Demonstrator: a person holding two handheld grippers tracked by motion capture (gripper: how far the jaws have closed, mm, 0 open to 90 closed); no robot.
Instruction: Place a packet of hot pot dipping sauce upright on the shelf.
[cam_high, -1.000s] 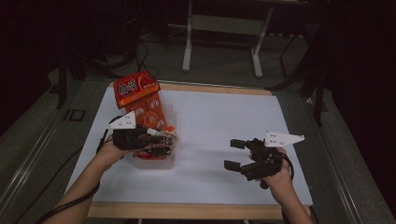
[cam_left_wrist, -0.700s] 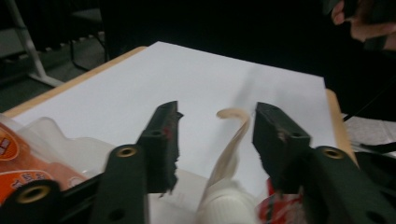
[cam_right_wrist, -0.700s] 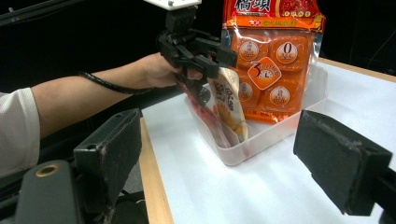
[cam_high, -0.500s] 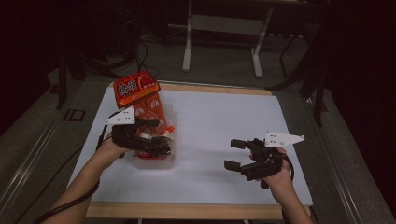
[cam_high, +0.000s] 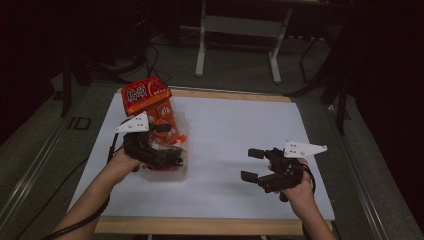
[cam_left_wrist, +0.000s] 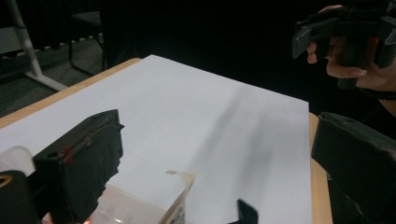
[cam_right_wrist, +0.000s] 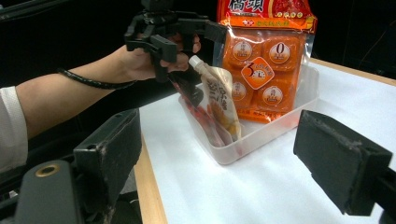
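A clear plastic bin stands at the left of the white table top. An orange-red snack pack with round portions leans upright in it, its red header sticking out above. A white spouted pouch leans at the bin's near end. My left gripper hovers over the bin beside the pouch's spout, open, with nothing between its jaws. My right gripper is held at the right of the table, open and empty, facing the bin.
White paper covers the table inside a wooden border. A metal stand and cables are on the dark floor beyond the far edge. A person's forearms come in from the bottom.
The left gripper has shifted slightly over the bin, its plate a little higher. The right gripper has held still.
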